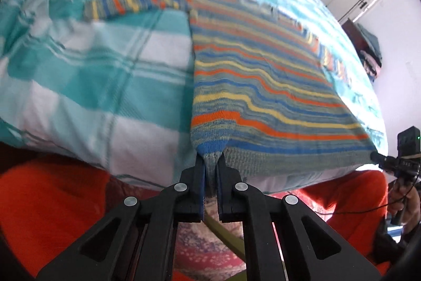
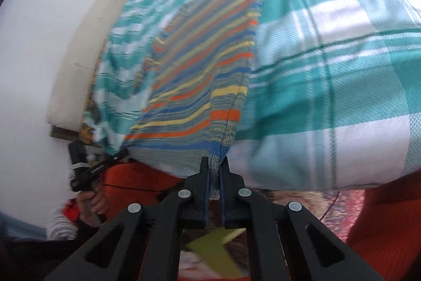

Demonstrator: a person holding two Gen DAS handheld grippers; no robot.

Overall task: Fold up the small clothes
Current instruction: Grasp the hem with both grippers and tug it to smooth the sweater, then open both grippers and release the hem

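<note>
Left wrist view: striped sweater (image 1: 263,86) hem is pinched by the left gripper (image 1: 210,162) at the checked bedspread (image 1: 105,86) edge. Same hem's other corner is clamped by the right gripper (image 2: 215,165).

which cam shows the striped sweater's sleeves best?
Left wrist view: the multicoloured striped knit sweater lies spread on the teal-and-white checked bedcover, one sleeve fully visible, the other along its far edge. Right wrist view is blurrier, showing one sleeve.
</note>
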